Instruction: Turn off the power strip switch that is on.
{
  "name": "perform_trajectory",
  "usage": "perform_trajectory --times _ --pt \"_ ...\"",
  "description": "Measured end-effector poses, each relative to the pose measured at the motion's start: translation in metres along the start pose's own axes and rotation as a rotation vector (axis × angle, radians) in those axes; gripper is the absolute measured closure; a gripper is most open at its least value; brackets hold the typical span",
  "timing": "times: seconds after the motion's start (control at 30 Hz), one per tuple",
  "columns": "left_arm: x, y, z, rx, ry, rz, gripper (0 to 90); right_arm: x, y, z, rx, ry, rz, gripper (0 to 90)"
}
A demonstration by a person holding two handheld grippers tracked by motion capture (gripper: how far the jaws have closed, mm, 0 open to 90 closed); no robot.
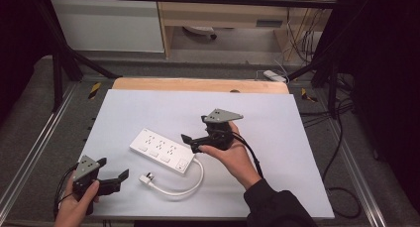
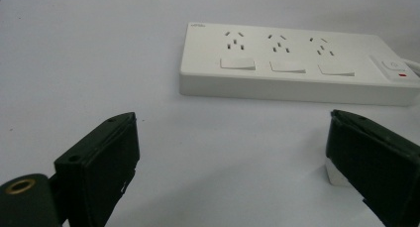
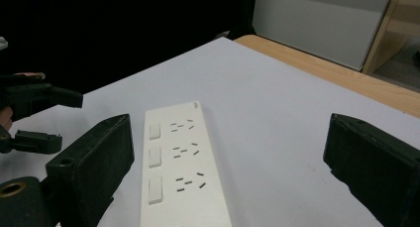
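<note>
Near the sheet's middle, the power strip [image 1: 162, 150] lay untouched; both the right gripper [image 1: 192, 141] and left gripper [image 1: 115, 170] were spread empty. The plug [image 1: 145, 178], probably loose, should be grasped squarely.

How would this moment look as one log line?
left gripper: open, empty | right gripper: open, above power strip | plug: loose on table

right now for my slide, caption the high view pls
Two hand-held grippers, left and right, both open, flank a white power strip with its plug lying loose.
</note>
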State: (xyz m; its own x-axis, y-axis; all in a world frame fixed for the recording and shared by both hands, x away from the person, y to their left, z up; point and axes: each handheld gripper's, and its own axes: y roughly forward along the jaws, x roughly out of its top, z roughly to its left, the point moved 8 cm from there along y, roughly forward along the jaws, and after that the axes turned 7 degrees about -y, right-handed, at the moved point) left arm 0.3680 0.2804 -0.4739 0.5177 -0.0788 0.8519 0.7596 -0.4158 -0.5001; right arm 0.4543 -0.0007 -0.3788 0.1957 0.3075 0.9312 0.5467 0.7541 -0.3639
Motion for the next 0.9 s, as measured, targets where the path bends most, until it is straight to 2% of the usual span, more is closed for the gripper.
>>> perform_trajectory --times 0.17,0.37,0.53,0.63,0.9 --pt "0.0 0.0 0.0 0.001 -0.001 0.0 6.4 0.005 -0.015 -0.004 -0.022 -0.015 -0.029 2.7" --pt "0.0 0.0 0.0 0.002 0.002 0.002 6.4 0.004 -0.03 -0.011 -0.058 -0.032 -0.03 2.4" --pt "0.0 0.0 0.001 0.001 -0.001 0.001 6.4 -0.001 -0.043 -0.018 -0.077 -0.032 -0.028 2.8" --pt "-0.001 0.0 0.0 0.0 -0.001 0.001 6.4 -0.006 -0.054 -0.027 -0.107 -0.026 -0.031 3.6" --pt "-0.001 0.0 0.0 0.003 -0.002 0.002 6.4 -0.019 -0.09 -0.045 -0.174 -0.031 -0.088 3.5"
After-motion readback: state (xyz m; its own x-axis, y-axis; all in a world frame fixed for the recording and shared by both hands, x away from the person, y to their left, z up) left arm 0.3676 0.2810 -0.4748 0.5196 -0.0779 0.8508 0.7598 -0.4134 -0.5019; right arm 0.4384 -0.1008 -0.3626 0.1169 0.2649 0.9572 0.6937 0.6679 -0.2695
